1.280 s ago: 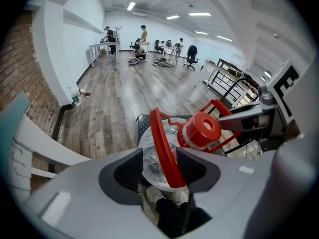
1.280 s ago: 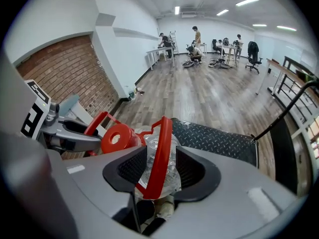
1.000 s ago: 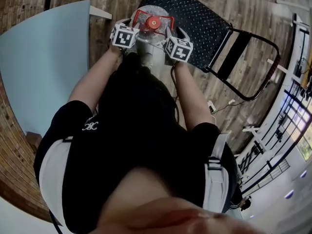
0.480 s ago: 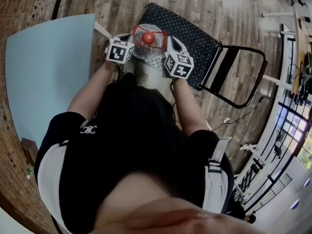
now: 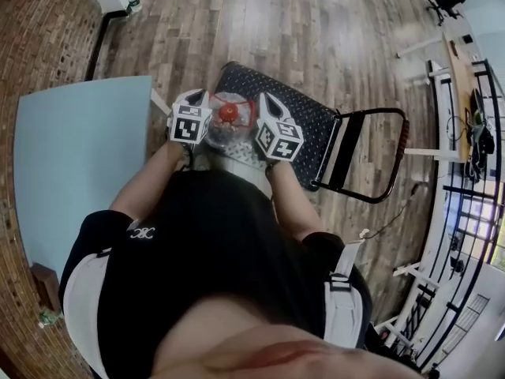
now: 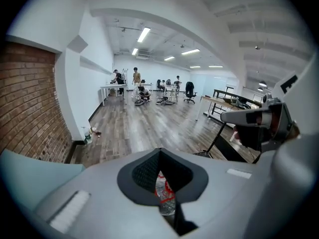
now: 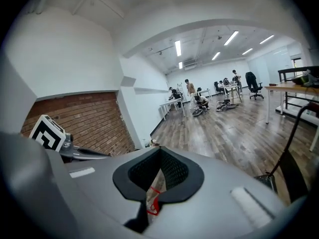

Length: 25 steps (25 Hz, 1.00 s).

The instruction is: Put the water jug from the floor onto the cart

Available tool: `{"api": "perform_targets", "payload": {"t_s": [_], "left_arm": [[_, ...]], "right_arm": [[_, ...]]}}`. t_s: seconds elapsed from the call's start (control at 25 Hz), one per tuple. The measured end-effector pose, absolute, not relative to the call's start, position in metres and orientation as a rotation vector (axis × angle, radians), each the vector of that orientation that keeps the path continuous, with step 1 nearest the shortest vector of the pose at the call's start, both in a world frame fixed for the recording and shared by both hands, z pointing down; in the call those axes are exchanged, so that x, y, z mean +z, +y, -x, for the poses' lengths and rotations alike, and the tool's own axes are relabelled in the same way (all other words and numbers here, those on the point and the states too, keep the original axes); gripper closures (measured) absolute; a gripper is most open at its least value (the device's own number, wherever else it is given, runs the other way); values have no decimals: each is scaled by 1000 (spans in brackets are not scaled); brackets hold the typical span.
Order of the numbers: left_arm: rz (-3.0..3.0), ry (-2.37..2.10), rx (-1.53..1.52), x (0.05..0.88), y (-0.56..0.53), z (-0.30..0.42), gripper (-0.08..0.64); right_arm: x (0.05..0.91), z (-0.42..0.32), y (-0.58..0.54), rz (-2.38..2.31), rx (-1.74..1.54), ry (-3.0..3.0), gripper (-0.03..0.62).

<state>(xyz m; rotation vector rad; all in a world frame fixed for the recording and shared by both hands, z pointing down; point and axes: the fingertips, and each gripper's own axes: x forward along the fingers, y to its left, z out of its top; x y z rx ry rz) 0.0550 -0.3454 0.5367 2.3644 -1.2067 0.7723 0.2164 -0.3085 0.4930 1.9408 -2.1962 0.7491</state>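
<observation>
Head view: the clear jug (image 5: 229, 121), red-capped, hangs over the near end of the cart (image 5: 316, 121), between my left gripper (image 5: 199, 115) and right gripper (image 5: 267, 126). Since a second ago it stays pinched between them, and more floor (image 5: 260, 22) shows around. Left gripper view: my jaws are almost together, clamped on the jug's clear, red-banded plastic. Right gripper view: same grip, on its red band.

No legible text, labels or numbers anywhere
</observation>
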Motion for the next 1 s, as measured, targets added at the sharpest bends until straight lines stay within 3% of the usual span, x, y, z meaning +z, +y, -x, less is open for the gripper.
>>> {"api": "perform_targets", "payload": {"t_s": [1.0], "left_arm": [[-2361,-1163,802,530,-364,-73,560]], "right_arm": [[495,-228,-326,-1973,810,-2153,580]]}}
